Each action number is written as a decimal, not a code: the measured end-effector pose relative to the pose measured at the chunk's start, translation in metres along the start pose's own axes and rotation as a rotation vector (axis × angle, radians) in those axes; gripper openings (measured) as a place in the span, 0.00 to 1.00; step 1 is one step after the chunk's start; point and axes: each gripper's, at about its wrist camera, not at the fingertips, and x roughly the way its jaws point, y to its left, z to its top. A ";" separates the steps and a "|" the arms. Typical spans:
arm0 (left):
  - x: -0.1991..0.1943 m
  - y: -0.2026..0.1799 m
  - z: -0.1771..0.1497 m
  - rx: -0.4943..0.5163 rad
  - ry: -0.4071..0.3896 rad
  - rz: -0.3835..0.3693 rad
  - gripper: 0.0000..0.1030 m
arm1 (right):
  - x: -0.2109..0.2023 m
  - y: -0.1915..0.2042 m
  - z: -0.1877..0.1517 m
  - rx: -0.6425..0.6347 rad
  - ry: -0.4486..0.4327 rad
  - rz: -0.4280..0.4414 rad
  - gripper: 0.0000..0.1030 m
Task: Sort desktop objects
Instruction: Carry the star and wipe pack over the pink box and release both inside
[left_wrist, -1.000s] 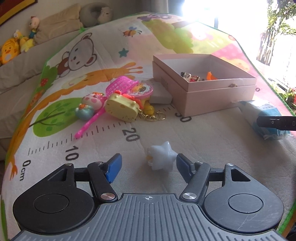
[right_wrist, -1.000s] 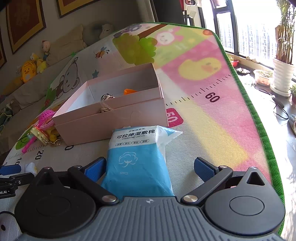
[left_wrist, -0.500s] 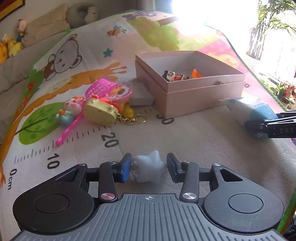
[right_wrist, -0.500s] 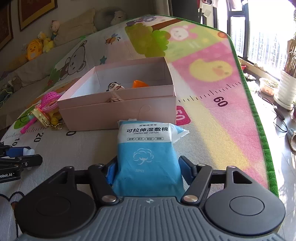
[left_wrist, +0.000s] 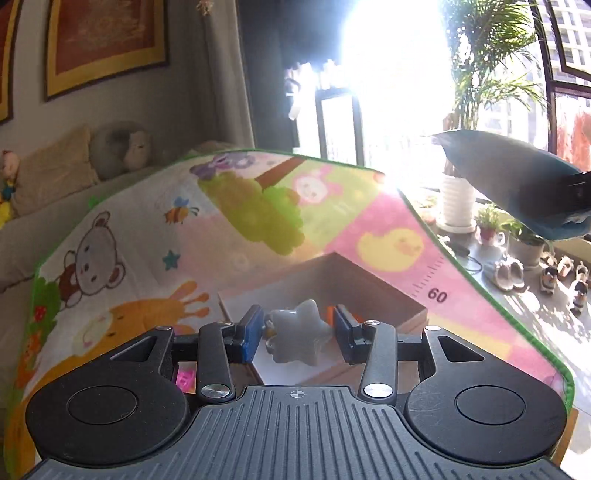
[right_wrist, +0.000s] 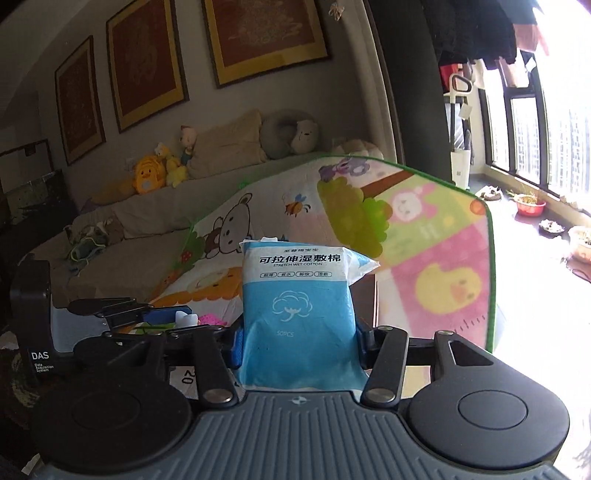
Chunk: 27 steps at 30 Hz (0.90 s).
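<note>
Left gripper (left_wrist: 298, 334) clamps the white star toy (left_wrist: 297, 338) in the air above the open pink box (left_wrist: 369, 280) on the play mat (left_wrist: 147, 240); right gripper (right_wrist: 297, 343) grips the blue cotton-pad packet (right_wrist: 299, 310), raised clear of the mat, right of the left gripper.

I am seeing sunlight pouring through the tall windows (right_wrist: 532, 122), framed pictures (right_wrist: 266, 37) hanging on the grey wall, plush toys (right_wrist: 149, 177) sitting along the sofa (right_wrist: 122, 236), potted plants (left_wrist: 458, 199) standing outside.
</note>
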 end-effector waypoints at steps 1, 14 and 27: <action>0.015 0.001 0.006 -0.010 -0.005 0.008 0.47 | 0.002 0.000 0.007 -0.012 -0.020 -0.012 0.50; 0.009 0.041 -0.095 -0.208 0.166 0.042 0.89 | 0.139 -0.024 0.017 -0.082 0.144 -0.161 0.50; -0.004 0.068 -0.134 -0.303 0.192 0.084 0.93 | 0.271 -0.012 -0.010 0.009 0.399 -0.136 0.50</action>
